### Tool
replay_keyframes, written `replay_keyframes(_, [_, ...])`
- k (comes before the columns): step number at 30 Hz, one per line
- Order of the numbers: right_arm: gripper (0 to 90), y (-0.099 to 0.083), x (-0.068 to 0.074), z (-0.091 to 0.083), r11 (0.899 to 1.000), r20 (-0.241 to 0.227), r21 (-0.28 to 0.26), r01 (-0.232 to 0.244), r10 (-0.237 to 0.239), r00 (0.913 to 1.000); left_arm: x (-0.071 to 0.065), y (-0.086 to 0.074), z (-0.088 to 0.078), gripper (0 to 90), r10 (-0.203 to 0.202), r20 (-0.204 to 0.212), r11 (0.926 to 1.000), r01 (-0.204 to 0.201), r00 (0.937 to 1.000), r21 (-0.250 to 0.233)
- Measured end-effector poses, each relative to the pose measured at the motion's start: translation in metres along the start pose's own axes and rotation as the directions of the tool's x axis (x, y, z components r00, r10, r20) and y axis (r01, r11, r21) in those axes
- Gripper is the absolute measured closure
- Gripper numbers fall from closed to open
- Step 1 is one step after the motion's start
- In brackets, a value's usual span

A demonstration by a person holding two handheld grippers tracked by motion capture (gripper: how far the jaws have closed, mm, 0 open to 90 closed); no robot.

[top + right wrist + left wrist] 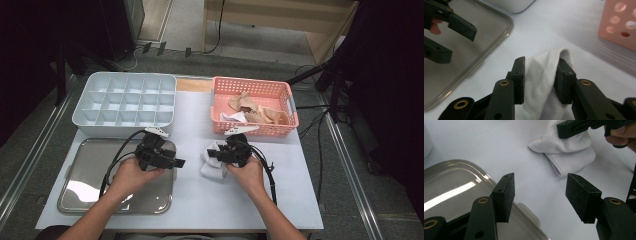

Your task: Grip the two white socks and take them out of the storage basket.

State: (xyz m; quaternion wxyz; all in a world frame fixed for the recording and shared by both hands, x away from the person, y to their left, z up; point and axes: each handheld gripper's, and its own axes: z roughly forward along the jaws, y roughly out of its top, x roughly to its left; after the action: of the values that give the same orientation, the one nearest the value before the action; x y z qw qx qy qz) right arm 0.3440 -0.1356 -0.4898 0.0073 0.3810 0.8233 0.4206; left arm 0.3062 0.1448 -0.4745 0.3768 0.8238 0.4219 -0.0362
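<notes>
**Between the jaws: a soft white sock, lightly held or just let go**

On the white table point(200, 200), just in front of the pink basket point(252, 127) and to the right of the metal tray point(75, 195), lies a white sock point(209, 165). The right gripper point(540, 80) stands over it with a raised fold of cloth between its jaws. Both pads seem to touch the fold, but the jaws are half apart and the cloth looks loose, so I cannot tell if they really press it. The left gripper point(540, 195) is released, with nothing between its pads, and it waits over the tray corner, pointing at the sock's ribbed cuff point(574, 161).

I judge the sock to be very light, soft and without any stiffness. It will fold and hang down when lifted, and it cannot break. A thin single layer may slip out. The ribbed cuff is thicker, so it is the better place to grasp. The raised fold in the middle is also good if the pads close on both layers.
</notes>
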Motion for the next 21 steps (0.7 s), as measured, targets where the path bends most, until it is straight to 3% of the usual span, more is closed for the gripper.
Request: replay_keyframes(21, [60.7,0.016,-0.006,-0.055,0.994,0.059,-0.113,-0.008,0.015,0.9982,-0.002,0.0,0.0,41.6,-0.004,0.0,1.0,0.004,1.0,0.003])
